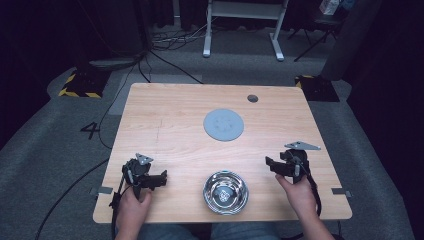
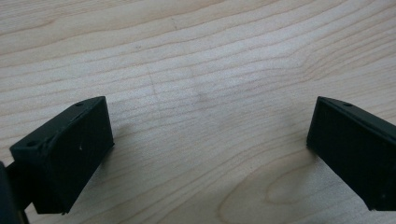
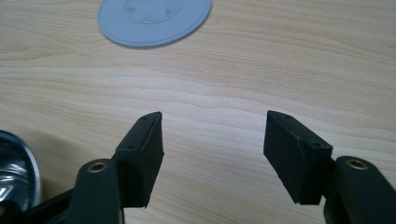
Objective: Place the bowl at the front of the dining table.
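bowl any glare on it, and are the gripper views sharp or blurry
High view: the bowl shows bright reflections inside, and the room around the table is dark. Right gripper view: wood grain sharp, bowl rim shiny. Left gripper view: grain sharp, soft shadows beside the jaws.

It looks like a lab – dark curtains all around, grey carpet floor (image 1: 40, 150), loose cables (image 1: 170, 40), yellow-black tape (image 1: 75, 92) – and one wooden table (image 1: 165, 130).

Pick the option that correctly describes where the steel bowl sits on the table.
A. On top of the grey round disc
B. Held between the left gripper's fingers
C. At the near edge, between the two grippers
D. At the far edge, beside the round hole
C: in the high view the steel bowl sits at the table's near edge, between the left gripper and the right gripper, well apart from the grey disc.
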Motion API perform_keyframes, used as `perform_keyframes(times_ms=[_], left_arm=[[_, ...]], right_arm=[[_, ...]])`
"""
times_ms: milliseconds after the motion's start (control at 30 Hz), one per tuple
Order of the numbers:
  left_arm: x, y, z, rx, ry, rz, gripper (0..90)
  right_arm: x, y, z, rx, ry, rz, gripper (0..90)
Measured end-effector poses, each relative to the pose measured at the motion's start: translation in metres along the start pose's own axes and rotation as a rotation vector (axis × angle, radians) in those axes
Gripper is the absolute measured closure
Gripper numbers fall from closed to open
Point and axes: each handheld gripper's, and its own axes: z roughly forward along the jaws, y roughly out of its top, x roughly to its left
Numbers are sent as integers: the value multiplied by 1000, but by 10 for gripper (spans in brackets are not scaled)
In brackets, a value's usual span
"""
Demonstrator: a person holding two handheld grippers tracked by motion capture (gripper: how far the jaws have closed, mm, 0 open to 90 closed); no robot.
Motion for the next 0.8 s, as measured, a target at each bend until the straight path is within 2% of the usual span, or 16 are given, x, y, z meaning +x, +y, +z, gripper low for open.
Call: perform_keyframes(times_ms=[167,367,500,800], left_arm=[[0,0,0,1,0,0,5],[0,0,0,1,0,-1,5],[0,0,0,0,0,0,5],[0,0,0,1,0,-1,5]], right_arm=[[16,4,-5,0,31,-26,376],[26,4,-7,13,37,-37,388],[39,3,-8,25,47,-65,387],[55,1,-7,45,83,-93,382]])
